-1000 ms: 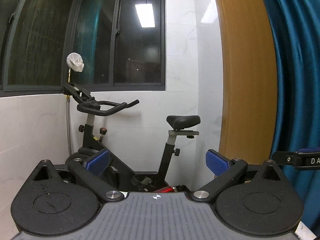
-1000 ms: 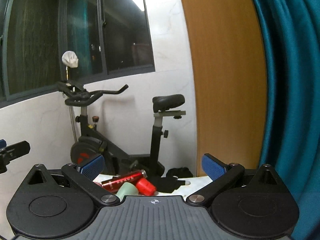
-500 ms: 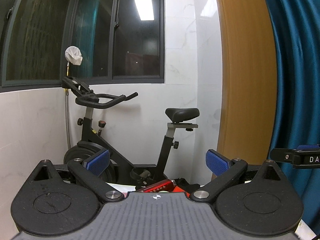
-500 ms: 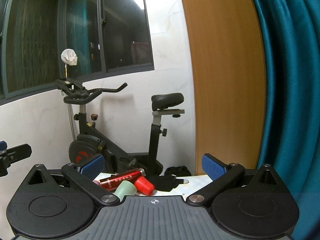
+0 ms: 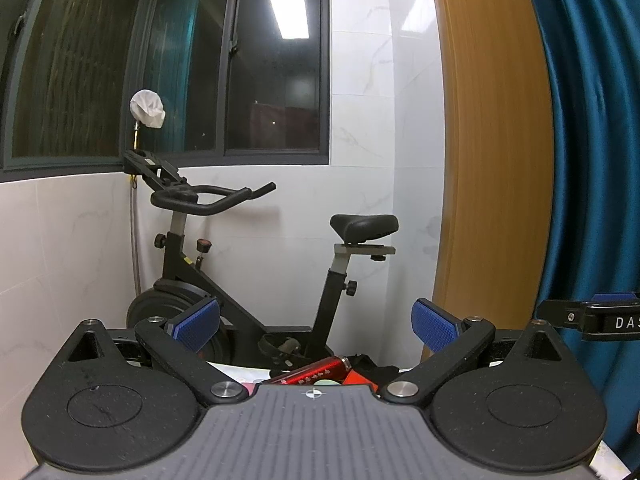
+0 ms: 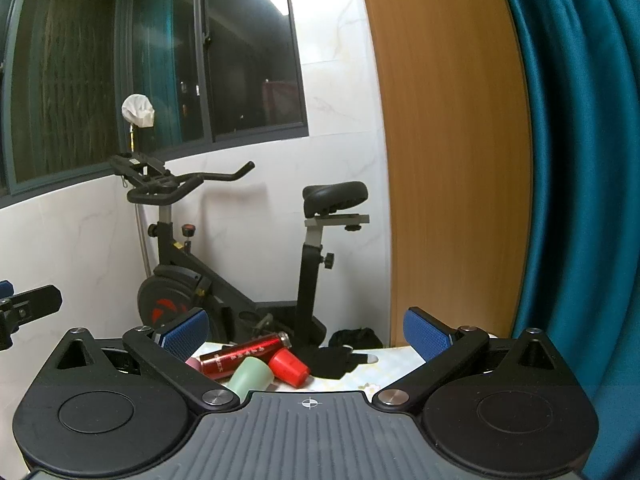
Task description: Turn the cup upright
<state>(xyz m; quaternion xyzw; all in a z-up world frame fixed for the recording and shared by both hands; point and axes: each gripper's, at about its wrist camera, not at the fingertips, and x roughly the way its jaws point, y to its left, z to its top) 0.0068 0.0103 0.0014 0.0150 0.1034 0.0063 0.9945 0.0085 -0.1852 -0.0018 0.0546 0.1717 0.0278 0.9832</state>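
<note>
In the right wrist view a pale green cup (image 6: 251,374) and a red cup (image 6: 289,366) lie on their sides on a light patterned table (image 6: 394,364), beside a red cylindrical bottle (image 6: 244,354) that also lies flat. My right gripper (image 6: 306,334) is open and empty, above and short of them. In the left wrist view my left gripper (image 5: 316,326) is open and empty; the red bottle (image 5: 314,372) and a bit of the green cup (image 5: 324,381) peek over its body.
A black glove (image 6: 340,358) lies on the table right of the cups. A pink object (image 6: 195,364) shows left of the bottle. An exercise bike (image 6: 248,248) stands behind the table against a white wall. A wooden panel (image 6: 448,160) and teal curtain (image 6: 580,160) fill the right.
Both cameras have tipped downward a little, so more of the table, bottle and cups shows at the bottom. Both grippers stay open.
</note>
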